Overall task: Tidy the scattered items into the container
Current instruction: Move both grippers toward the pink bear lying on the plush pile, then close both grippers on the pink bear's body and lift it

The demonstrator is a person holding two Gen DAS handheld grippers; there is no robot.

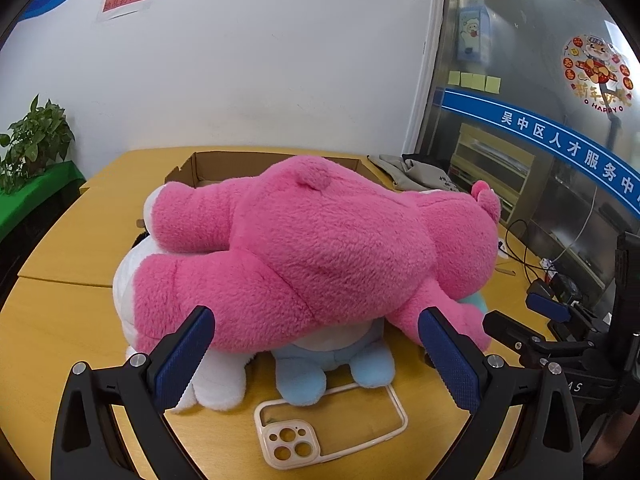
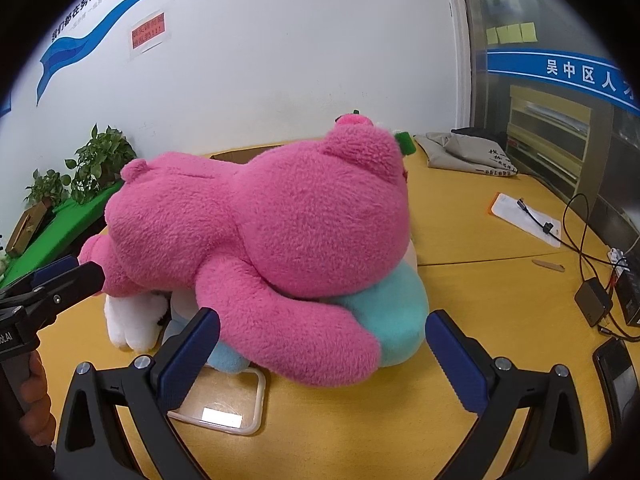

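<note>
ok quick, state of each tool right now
left tool: open, holding nothing, fingers either side of the pink plush
right tool: open, holding nothing

Grey cloth bag (image 2: 468,152) on the yellow table (image 2: 500,288) (black cables (image 2: 580,240) nearby), potted plant (image 1: 36,136) beyond.

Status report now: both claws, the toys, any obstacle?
Left claw, right claw open, empty. Pink plush bear outside brown cardboard box. Nothing blocking.
</note>
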